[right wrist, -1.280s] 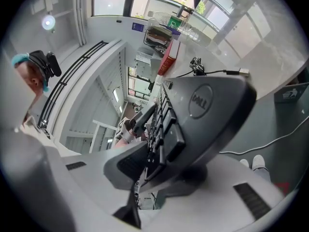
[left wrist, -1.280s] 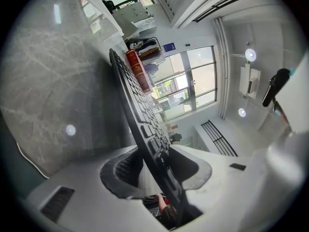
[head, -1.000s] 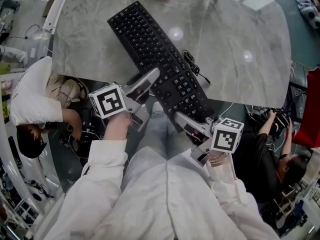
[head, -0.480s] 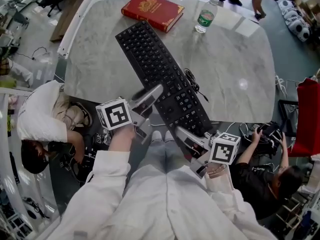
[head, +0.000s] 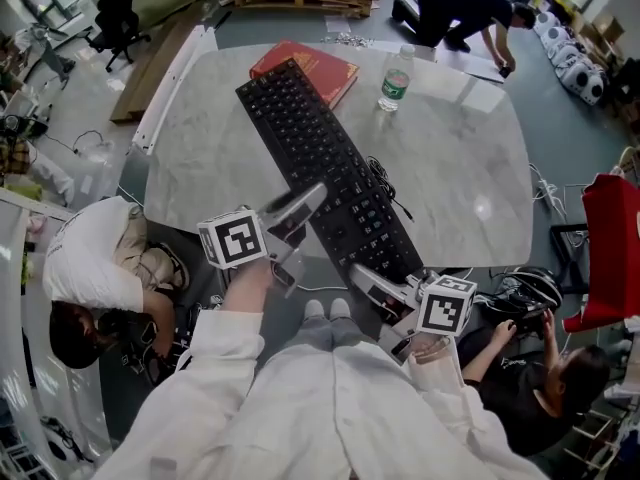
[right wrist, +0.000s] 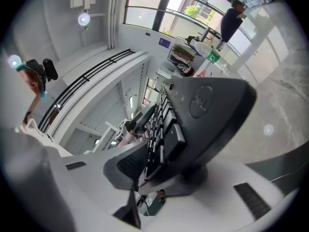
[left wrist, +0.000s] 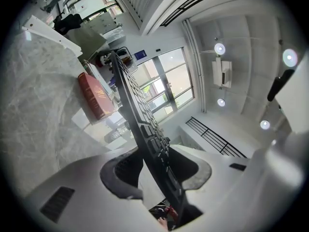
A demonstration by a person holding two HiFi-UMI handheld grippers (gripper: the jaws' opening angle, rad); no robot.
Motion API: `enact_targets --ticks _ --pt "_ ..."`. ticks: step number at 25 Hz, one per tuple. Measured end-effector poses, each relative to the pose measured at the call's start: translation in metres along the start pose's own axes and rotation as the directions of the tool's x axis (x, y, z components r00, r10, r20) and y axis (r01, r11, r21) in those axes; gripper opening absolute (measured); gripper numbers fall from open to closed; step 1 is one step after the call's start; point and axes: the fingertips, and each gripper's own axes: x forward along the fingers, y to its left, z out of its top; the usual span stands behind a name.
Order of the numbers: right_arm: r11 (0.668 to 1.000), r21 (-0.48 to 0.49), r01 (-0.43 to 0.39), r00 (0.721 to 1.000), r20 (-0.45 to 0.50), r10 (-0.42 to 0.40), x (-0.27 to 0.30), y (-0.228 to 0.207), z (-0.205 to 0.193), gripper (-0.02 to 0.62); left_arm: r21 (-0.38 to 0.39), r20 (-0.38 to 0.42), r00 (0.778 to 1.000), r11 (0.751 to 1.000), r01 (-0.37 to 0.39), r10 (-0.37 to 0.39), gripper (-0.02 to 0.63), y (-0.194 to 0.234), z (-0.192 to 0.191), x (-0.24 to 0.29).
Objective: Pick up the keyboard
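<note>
A grey marble worktop with rounded corners carries a red book near its far edge. Just right of the book stands a clear bottle with a green label. A person in white crouches at the left. Another in black bends at the far side. A third sits low at the right, near a red object.
</note>
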Motion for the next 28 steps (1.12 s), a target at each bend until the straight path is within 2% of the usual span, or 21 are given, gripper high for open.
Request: enact_targets --ticks 5,11,21,28 --pt "0.999 -0.031 -0.018 0.999 0.025 0.019 0.005 0.006 0.002 0.112 0.035 0.022 0.999 0.999 0.029 -0.029 0.164 -0.007 0.009 -0.003" --pt "0.997 -0.057 -0.056 0.997 0.054 0.059 -0.008 0.057 0.021 0.112 0.087 0.053 0.996 0.994 0.067 -0.072 0.157 -0.065 0.037 -0.013" --pt "0.984 -0.162 -0.073 0.992 0.088 0.088 -0.011 0.068 0.025 0.114 0.171 0.094 0.984 0.976 0.134 -0.152 0.155 -0.087 0.045 -0.017" --pt "0.977 -0.202 -0.072 0.991 0.097 0.093 -0.012 0.077 0.024 0.114 0.189 0.114 0.978 0.970 0.154 -0.177 0.152 -0.097 0.048 -0.023"
